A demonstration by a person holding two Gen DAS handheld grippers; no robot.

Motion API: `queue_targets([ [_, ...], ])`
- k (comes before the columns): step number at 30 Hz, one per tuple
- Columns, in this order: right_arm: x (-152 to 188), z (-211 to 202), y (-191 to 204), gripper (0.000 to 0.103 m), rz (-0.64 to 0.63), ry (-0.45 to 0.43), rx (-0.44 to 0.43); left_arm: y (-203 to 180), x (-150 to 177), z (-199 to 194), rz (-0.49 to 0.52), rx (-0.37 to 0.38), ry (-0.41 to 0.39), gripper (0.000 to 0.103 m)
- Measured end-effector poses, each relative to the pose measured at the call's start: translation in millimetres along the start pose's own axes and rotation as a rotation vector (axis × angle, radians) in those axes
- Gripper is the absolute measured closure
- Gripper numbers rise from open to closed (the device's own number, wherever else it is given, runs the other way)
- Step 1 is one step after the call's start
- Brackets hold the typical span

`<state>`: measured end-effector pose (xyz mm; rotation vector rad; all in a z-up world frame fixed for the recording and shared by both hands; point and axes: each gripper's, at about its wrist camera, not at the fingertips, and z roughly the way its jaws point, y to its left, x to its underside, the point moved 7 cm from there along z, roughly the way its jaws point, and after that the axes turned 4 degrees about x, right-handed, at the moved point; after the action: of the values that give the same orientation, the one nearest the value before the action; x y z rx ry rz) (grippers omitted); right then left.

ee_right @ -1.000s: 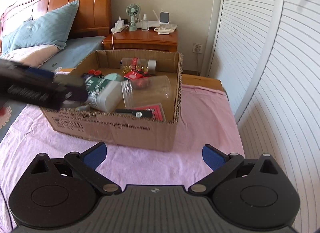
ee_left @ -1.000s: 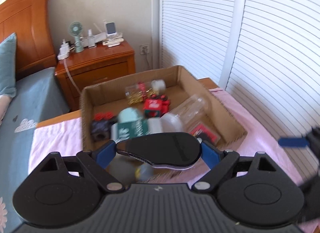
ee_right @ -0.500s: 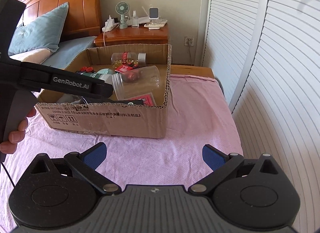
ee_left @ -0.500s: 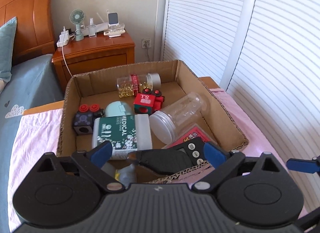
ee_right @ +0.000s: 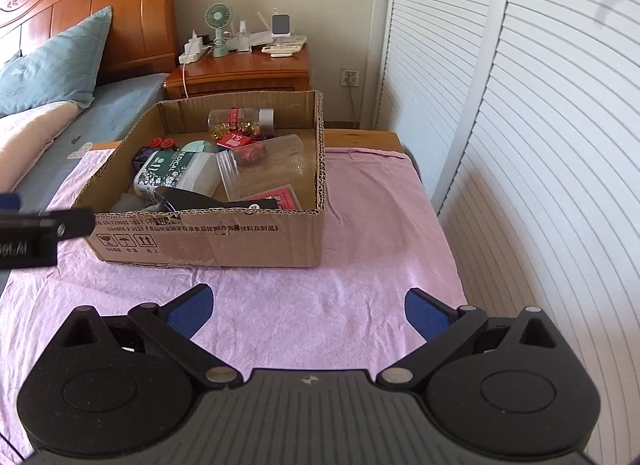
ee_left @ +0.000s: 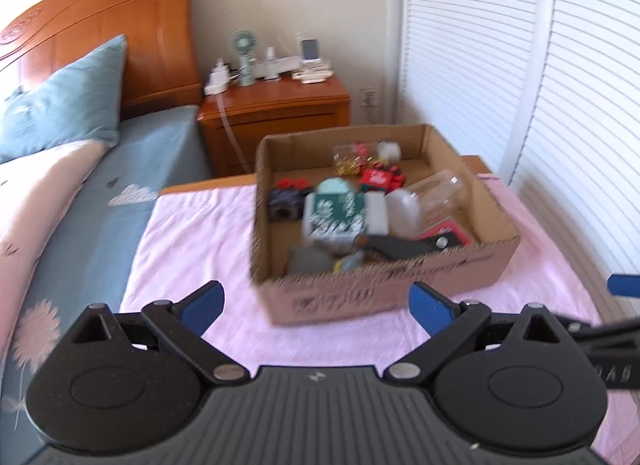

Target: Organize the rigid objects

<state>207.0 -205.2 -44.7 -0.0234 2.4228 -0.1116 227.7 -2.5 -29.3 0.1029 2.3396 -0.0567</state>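
**Both claws spread and empty in front of the filled box**

The left claw (ee_left: 316, 303) is spread wide and holds nothing; it hovers over the pink cloth (ee_left: 192, 241), pointing at the near wall of the cardboard box (ee_left: 384, 289). The right claw (ee_right: 306, 311) is also spread and empty, low over the same cloth, facing the box (ee_right: 208, 241) from a little farther.

Inside the box, a black flat tool (ee_right: 208, 201) lies along the near wall, its long axis left to right. Behind it a clear jar (ee_right: 264, 169) lies on its side, mouth toward the left claw's side. A green medical box (ee_right: 164, 173) rests beside it, tilted. A small capsule bottle (ee_right: 240, 121) lies across the far wall.

The box stands on the cloth-covered worktop, beside the bed (ee_right: 52, 137).
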Motion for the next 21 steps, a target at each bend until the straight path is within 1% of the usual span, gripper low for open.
queue_targets([
  [2,0.4,-5.4,1.9,0.0,0.002,-0.001,-0.001,2.7,8.5,-3.8,-0.007,-0.023,0.024,0.005],
  [6,-0.6,-16.2,4.0,0.0,0.017,-0.014,0.001,5.3,18.5,-6.5,-0.007,-0.051,0.046,0.005],
  [9,-0.7,-20.3,5.8,0.0,0.026,-0.015,-0.008,4.0,23.5,-7.3,-0.016,-0.044,0.062,0.005],
  [12,0.1,-22.7,7.8,0.0,0.022,-0.016,-0.006,2.2,24.6,-9.8,-0.028,-0.03,0.06,0.005],
  [18,0.9,-24.5,8.8,0.0,0.022,-0.015,-0.007,3.0,24.0,-11.4,-0.044,-0.039,0.059,0.005],
  [21,0.4,-25.1,9.3,0.0,0.024,-0.016,-0.011,2.9,24.3,-11.9,-0.037,-0.04,0.061,0.005],
])
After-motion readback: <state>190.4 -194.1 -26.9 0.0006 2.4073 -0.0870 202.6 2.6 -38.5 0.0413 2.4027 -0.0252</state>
